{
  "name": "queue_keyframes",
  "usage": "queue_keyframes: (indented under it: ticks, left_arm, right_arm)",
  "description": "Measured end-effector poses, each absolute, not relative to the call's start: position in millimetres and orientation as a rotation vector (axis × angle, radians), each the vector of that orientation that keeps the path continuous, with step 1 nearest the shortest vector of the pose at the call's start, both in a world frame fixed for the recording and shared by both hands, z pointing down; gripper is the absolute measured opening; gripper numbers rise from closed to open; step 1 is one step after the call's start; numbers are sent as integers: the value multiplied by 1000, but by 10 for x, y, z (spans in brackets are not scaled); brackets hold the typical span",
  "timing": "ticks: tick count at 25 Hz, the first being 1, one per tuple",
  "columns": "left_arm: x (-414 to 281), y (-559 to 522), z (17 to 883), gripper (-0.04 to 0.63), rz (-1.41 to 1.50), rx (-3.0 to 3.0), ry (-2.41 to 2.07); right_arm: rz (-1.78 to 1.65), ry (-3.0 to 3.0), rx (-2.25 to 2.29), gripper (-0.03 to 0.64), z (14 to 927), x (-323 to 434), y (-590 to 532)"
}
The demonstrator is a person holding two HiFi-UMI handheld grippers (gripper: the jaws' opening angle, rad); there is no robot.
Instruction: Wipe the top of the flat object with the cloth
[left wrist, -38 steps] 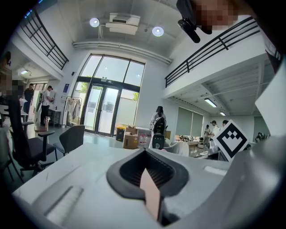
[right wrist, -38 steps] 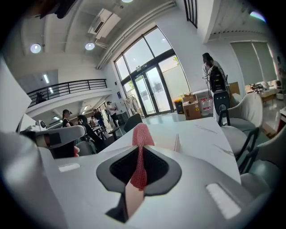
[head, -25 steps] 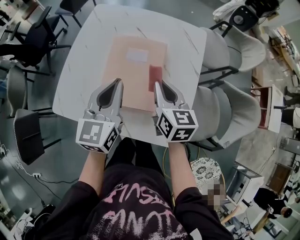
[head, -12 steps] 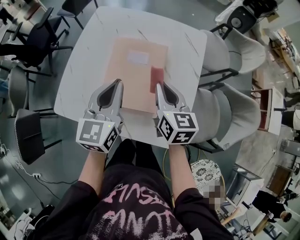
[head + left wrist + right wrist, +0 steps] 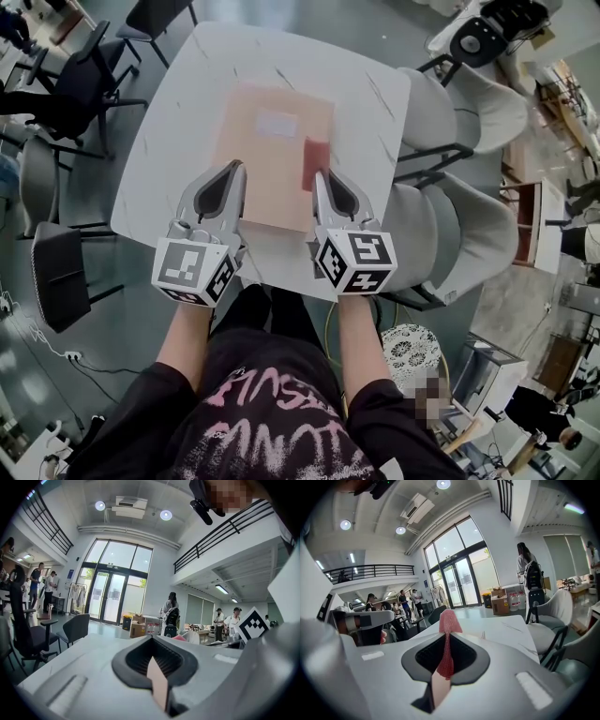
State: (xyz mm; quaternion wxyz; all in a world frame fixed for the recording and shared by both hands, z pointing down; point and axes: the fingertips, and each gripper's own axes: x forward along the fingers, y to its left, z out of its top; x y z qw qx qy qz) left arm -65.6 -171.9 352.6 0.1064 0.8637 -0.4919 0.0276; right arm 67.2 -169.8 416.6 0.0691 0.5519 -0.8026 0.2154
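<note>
A peach flat object [image 5: 267, 178] with a white label [image 5: 277, 122] lies on the white table [image 5: 178, 112]. A red cloth [image 5: 315, 159] rests on its right side. My right gripper [image 5: 319, 180] is at the cloth's near end. In the right gripper view its jaws are shut on the red mesh cloth [image 5: 448, 620], which sticks up past the tips. My left gripper [image 5: 236, 171] hovers over the flat object's near left part. Its jaws are shut on nothing, and a peach sliver [image 5: 159, 686] shows in their seam.
Pale padded chairs [image 5: 450, 225] stand close along the table's right side. Black chairs [image 5: 56, 84] stand to the left. The person's legs are at the near table edge. Several people stand far off in the hall [image 5: 171, 616].
Both grippers stay almost where they were. The head view has shifted slightly, and the cloth stays at the right gripper's tip.
</note>
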Motion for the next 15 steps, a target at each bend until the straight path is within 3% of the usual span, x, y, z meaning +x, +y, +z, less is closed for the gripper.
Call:
queue_keyframes:
  ticks: [15]
  left_arm:
    - [-689, -1716, 3258, 0, 26, 2559, -1474]
  right_arm:
    - [563, -2436, 1692, 44, 3847, 704, -1688]
